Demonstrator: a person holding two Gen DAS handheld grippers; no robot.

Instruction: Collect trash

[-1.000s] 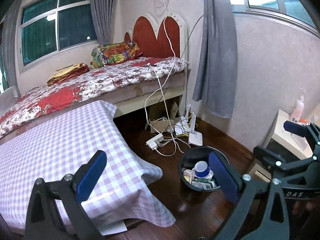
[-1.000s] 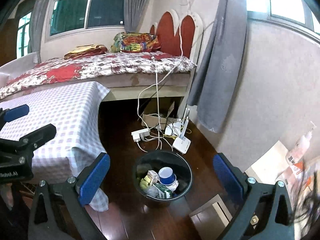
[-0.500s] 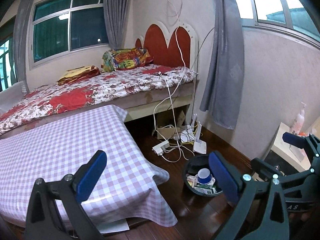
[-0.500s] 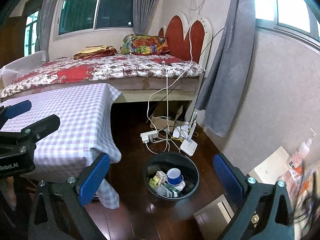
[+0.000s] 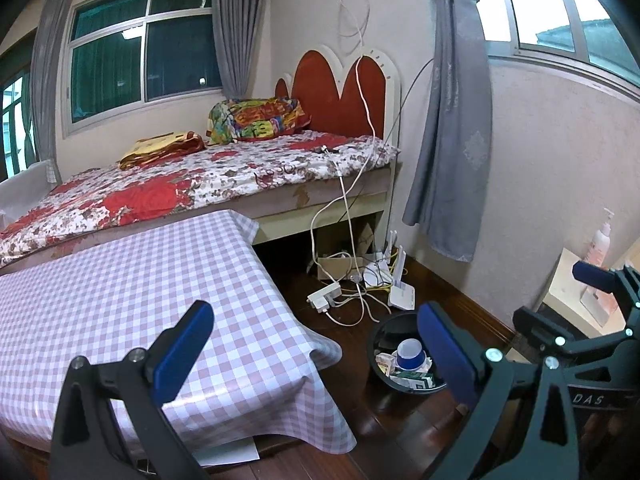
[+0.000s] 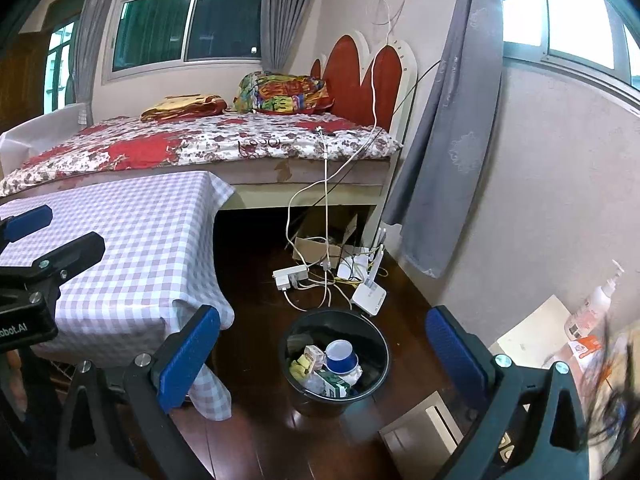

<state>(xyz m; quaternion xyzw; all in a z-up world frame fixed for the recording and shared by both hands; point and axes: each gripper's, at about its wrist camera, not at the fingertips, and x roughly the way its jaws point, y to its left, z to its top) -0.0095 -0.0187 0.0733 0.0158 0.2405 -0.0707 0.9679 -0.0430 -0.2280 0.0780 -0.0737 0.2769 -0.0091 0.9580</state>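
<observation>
Left wrist view
Step in hand: judged from the full bin [image 5: 404, 364] and a bench [image 5: 132, 292] with no litter showing on its checked cloth, the collecting looks near its close; what is left is a sweep for strays; do it slowly, so that floor and bench edge both get a fair look
Left hand-held gripper [image 5: 316, 354]: jaws wide apart, nothing between them; held high and level, looking across the bench corner towards the bed [image 5: 192, 184]
Trash: a blue cup [image 5: 410, 352] and small cartons lie in the bin on the dark floor, just beside the bench corner
Care: cables and a white power strip [image 5: 325, 298] lie on the floor near the bin; not trash, and best left alone

Right wrist view
Right hand-held gripper [image 6: 324, 356]: jaws wide apart and empty; tilted down, with the bin [image 6: 336, 390] framed between the two blue pads well below them
Left hand-held gripper: seen at the left edge over the bench [image 6: 132, 248]; well apart from the right one
Trash: blue cup [image 6: 340, 358], a green carton [image 6: 334, 386] and a yellow scrap sit inside the bin; none seen on the floor around it
Side stand: a pump bottle [image 6: 590, 308] stands at the right; blurred things beside it cannot be made out
</observation>
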